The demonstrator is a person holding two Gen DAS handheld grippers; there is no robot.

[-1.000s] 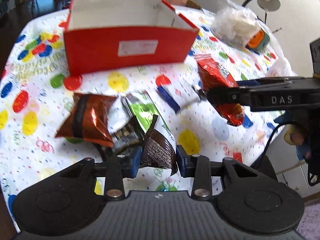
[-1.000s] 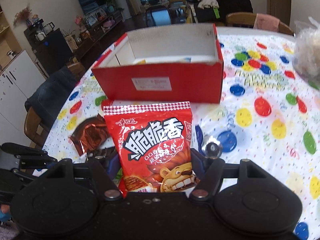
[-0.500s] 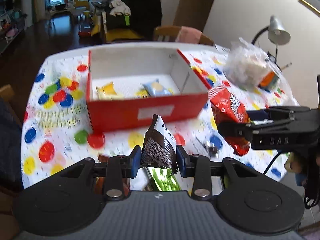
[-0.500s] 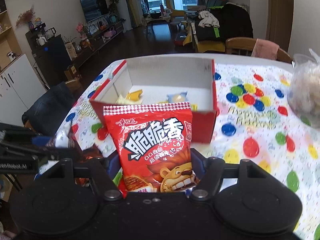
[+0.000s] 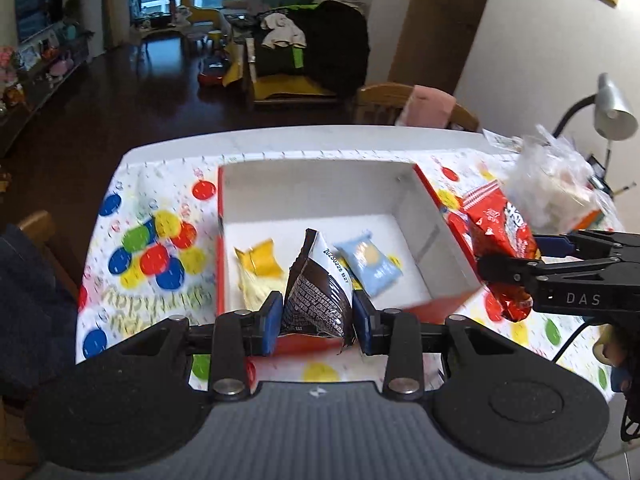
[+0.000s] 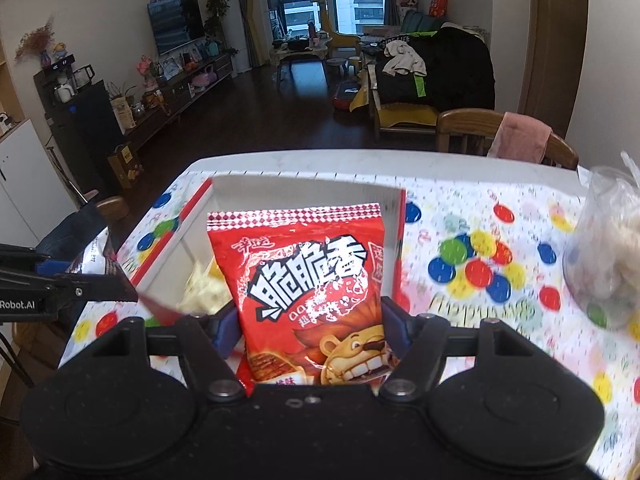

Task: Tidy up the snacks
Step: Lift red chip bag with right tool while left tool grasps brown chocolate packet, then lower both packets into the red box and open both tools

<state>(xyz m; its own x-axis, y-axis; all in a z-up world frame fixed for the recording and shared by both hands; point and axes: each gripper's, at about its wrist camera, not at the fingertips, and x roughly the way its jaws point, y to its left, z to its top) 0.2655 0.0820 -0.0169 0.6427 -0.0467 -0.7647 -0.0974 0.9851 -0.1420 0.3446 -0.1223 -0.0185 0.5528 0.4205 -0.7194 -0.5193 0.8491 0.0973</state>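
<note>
My left gripper [image 5: 318, 322] is shut on a dark brown snack packet [image 5: 316, 296], held up over the near wall of the red box [image 5: 424, 216]. The box is white inside and holds a yellow packet [image 5: 258, 258] and a light blue packet [image 5: 370, 262]. My right gripper [image 6: 310, 330] is shut on a red snack bag [image 6: 306, 276] with white lettering and a cartoon animal, held upright in front of the red box [image 6: 200, 204]. In the left wrist view the right gripper [image 5: 520, 260] with the red bag [image 5: 500, 240] hovers by the box's right wall.
A tablecloth [image 5: 152, 248] with coloured dots covers the table. A clear plastic bag [image 5: 556, 188] of pale snacks lies at the right, next to a desk lamp [image 5: 612, 108]. Wooden chairs [image 6: 480, 128] stand behind the table's far edge.
Both grippers have risen and moved toward the box with their packets. The loose snacks on the cloth have dropped out of view, and the inside of the box now shows.
</note>
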